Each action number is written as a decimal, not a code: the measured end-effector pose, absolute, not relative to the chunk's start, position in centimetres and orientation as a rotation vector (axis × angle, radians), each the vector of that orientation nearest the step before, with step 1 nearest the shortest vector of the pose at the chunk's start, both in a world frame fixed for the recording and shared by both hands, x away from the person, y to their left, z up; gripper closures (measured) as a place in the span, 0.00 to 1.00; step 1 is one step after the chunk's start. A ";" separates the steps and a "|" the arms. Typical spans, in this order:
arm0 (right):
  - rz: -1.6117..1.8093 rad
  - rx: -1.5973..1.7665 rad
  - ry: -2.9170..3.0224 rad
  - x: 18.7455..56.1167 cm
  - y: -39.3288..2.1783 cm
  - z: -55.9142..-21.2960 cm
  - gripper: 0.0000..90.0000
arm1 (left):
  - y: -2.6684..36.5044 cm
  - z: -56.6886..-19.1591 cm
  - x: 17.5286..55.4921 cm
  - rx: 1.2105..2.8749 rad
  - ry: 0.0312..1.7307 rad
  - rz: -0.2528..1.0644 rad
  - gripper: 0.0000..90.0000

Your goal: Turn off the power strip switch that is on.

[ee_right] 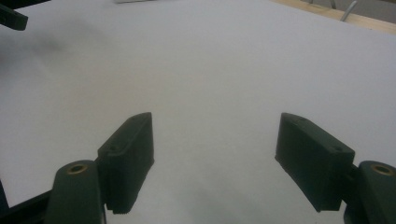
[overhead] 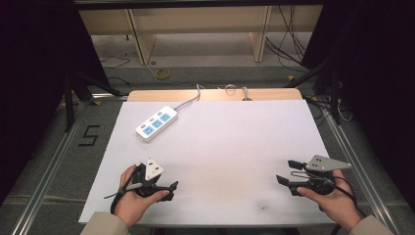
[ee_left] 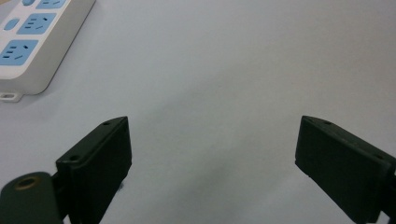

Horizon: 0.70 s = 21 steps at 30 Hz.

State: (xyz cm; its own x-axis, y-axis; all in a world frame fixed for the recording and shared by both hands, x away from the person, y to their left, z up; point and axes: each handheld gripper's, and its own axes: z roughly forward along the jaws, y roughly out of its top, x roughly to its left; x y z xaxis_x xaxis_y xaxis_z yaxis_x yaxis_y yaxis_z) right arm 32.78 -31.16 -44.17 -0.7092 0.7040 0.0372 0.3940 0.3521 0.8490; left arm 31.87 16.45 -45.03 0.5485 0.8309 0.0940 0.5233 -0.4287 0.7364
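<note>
A white power strip (overhead: 156, 123) with blue sockets lies at the far left of the white table sheet (overhead: 225, 147); its near end also appears in the left gripper view, power strip (ee_left: 32, 42). My left gripper (overhead: 171, 191) rests low at the front left, jaws pointing right. In its own view the left gripper (ee_left: 213, 126) stands open over bare sheet. At the front right, my right gripper (overhead: 288, 172) points left. Its own view has the right gripper (ee_right: 217, 119) open too, nothing between the jaws. A tip of the left gripper (ee_right: 11, 18) peeks in at that view's top left.
The strip's grey cable (overhead: 188, 102) runs off the far wooden edge (overhead: 210, 94) of the table. Metal rails (overhead: 49, 161) flank both sides. Wooden shelving (overhead: 195, 29) and loose cables stand on the floor beyond.
</note>
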 end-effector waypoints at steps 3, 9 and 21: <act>1.296 0.969 2.284 32.8 -31.2 -44.2 0.31 | 16.5 -45.0 31.9 2.124 1.088 0.602 0.12; 1.292 0.969 2.282 32.8 -31.0 -44.1 0.31 | 16.8 -44.9 32.1 2.112 1.156 0.648 0.27; 1.289 0.958 2.290 32.8 -30.8 -44.2 0.31 | 17.2 -44.0 34.1 2.116 1.255 0.646 1.00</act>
